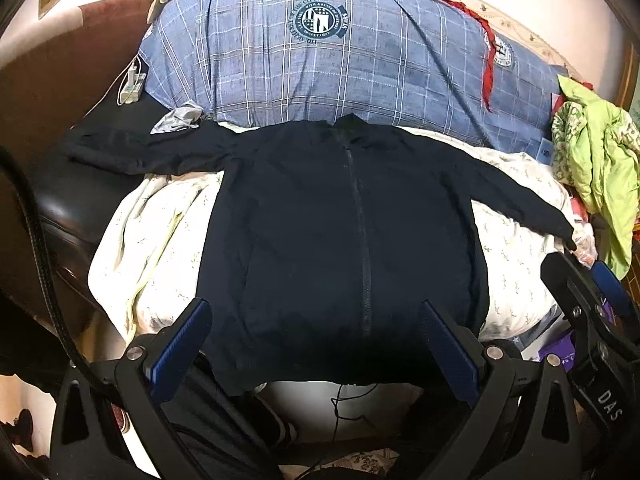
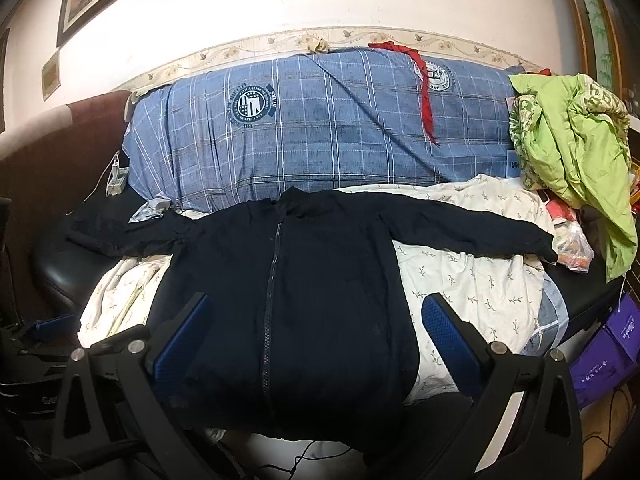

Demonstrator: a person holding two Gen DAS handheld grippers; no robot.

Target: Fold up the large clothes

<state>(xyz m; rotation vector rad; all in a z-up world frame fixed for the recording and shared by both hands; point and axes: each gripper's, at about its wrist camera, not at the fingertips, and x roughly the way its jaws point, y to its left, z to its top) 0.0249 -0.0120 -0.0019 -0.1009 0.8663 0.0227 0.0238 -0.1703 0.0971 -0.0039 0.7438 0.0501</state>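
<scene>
The jacket [image 1: 340, 232] lies flat and front-up on the white sheet [image 1: 516, 256], zipper [image 2: 270, 312] closed, both sleeves spread out to the sides. Its hem sits directly ahead of and below the left gripper [image 1: 316, 344], whose jaws stand wide apart and hold nothing. The right gripper [image 2: 316, 340] is likewise spread and empty, above the hem's right half. Beyond the collar lies the blue blanket [image 2: 320, 128]. A green cloth [image 2: 576, 140] is heaped to the far right.
</scene>
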